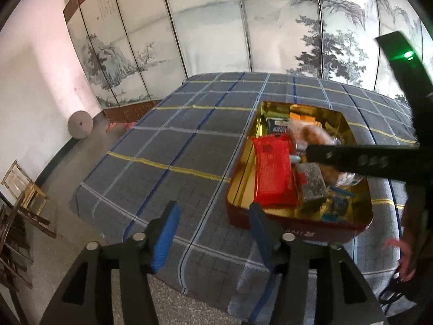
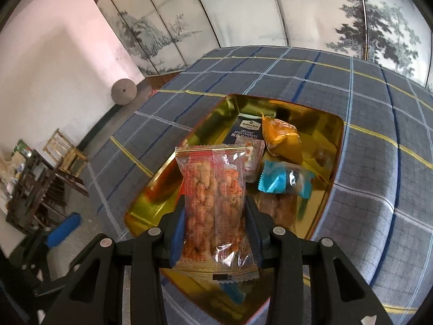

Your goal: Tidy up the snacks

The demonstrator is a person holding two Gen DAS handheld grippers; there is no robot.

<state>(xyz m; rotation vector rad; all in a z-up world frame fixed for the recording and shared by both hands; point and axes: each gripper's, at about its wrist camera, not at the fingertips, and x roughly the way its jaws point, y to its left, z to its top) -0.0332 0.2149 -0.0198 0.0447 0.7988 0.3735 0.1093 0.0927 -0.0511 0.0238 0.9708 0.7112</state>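
Gold-lined tin (image 2: 151, 197) sits on the plaid-covered worktop (image 2: 379, 140), a painted folding screen (image 1: 211, 32) behind it. Right claw (image 2: 215, 218) is clamped on a clear peanut packet (image 2: 213, 203), held above the tin. Right wrist view shows a cracker pack (image 2: 247, 131), orange packet (image 2: 282, 138) and blue packet (image 2: 284, 181) inside. Left wrist view alone shows a red packet (image 1: 272, 174); the right arm crosses the tin there. Left claw (image 1: 213, 233) apart, empty, just before the tin's near wall.

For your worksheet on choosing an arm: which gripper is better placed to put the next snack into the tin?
Right. The right gripper already holds a clear peanut packet above the gold tin; the left gripper is open, holding nothing, beside it.
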